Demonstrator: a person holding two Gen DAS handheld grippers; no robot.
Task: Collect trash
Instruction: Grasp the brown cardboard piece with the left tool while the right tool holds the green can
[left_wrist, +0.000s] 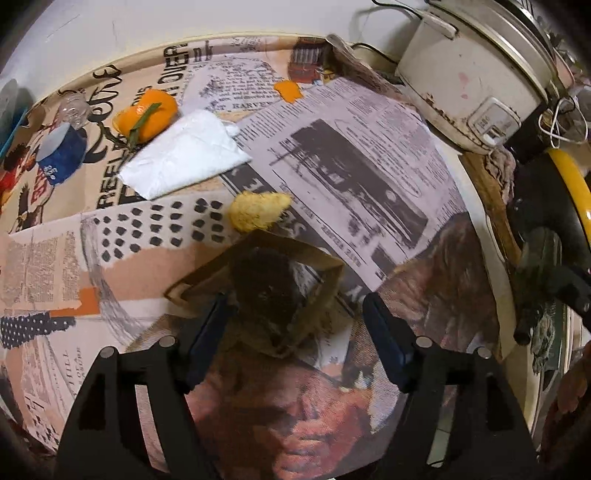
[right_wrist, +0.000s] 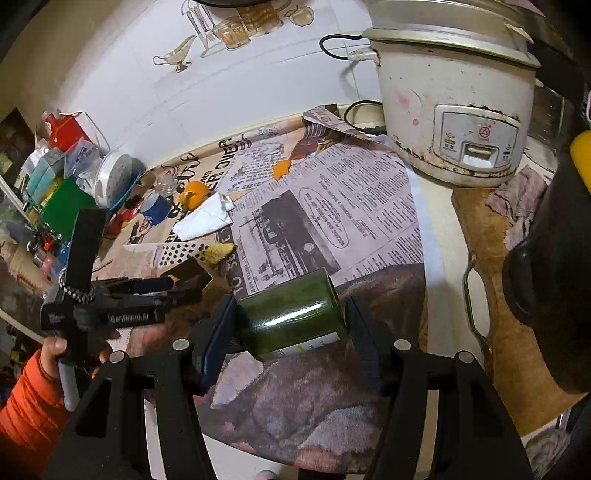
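The desk (right_wrist: 439, 236) is covered by a newspaper-print cloth (right_wrist: 332, 206), leaving a bare white strip along its right edge. At the far right corner stands a worn white rice cooker (right_wrist: 454, 110), its black cord (right_wrist: 354, 110) curling along the far edge. Beside the cooker, off the right edge of the cloth, lie a wooden board (right_wrist: 491, 295) and a crumpled rag (right_wrist: 517, 206). The far left corner is crowded with boxes and packets (right_wrist: 62, 162).

A brown paper bag (left_wrist: 258, 280) stands open on the cloth near the front edge, its mouth turned up and dark inside. The left gripper (left_wrist: 295, 332) points steeply down over it, jaws spread wide, one on either side of the bag and neither pressing it. In the right wrist view a hand (right_wrist: 55, 354) in an orange sleeve (right_wrist: 26, 413) carries that gripper at the left.

The right gripper (right_wrist: 291, 339) has its jaws closed partway on a green bottle (right_wrist: 291, 314), which lies sideways between the pads, a white label at its lower end.

Towards the far left lie a folded white napkin (left_wrist: 184, 155), a tangerine with a green leaf (left_wrist: 147, 114), a blue cup (left_wrist: 61, 155) and clear crumpled plastic (left_wrist: 74, 107). A yellowish peel piece (left_wrist: 258, 210) rests just beyond the bag, and a small orange peel scrap (left_wrist: 288, 90) sits near the far edge.
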